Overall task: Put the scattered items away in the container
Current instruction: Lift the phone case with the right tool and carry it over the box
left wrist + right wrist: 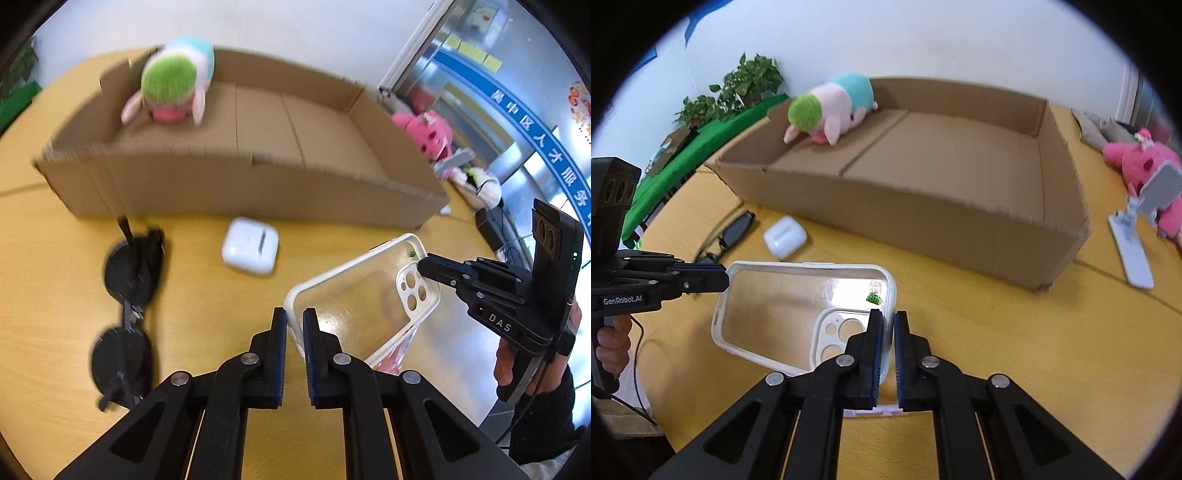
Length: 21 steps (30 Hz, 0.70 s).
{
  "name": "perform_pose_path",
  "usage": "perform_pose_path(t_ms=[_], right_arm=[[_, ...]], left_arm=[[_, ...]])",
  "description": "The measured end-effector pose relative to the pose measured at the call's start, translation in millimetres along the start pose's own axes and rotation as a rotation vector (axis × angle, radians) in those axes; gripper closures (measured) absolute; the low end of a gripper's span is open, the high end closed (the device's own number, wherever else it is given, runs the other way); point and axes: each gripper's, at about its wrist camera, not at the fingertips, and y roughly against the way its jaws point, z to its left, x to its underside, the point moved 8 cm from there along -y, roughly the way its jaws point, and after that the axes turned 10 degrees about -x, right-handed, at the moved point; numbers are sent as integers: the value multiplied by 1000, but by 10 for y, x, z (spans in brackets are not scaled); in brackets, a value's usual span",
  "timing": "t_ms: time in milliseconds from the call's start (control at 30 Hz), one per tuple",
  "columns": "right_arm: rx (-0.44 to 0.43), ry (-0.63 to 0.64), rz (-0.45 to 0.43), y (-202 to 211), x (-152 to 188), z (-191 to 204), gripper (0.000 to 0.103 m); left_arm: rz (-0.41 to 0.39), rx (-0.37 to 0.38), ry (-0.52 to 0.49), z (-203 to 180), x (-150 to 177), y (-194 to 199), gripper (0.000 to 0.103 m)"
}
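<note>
Both grippers pinched one clear phone case (798, 314): the left gripper (294, 328) clamped its near rim, the right gripper (885, 332) its camera-cutout end, jaws nearly closed. Beyond, on the yellow table (207, 295), stood the cardboard box (923, 206) with a plush (831, 110) inside. Sunglasses (127, 295) and a white earbud case (250, 245) lay near it. Grippers read "DAS" and "GenRobot.AI".
</note>
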Motion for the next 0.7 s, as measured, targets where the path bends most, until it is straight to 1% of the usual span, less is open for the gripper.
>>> perform_pose_path(t_ms=[67,200,300,433,600,700], right_arm=[[4,24,-43,127,-171,59,98],[19,92,-111,310,-559,203,97],[27,152,-175,469,-900,370,96],[33,205,-278,749,-1379,528,96],[59,230,-373,1077,-1949,530,95],[68,238,-419,1283,-2297,510,94]], left_arm=[[-40,-8,-9,21,-130,150,95],[-154,-31,-26,107,-502,530,95],[-246,-59,-47,208,-870,866,96],[-328,-82,-95,258,-1367,1227,96],[-439,-114,-171,164,-2030,1663,96],[-494,-111,-199,108,-2460,1921,97]])
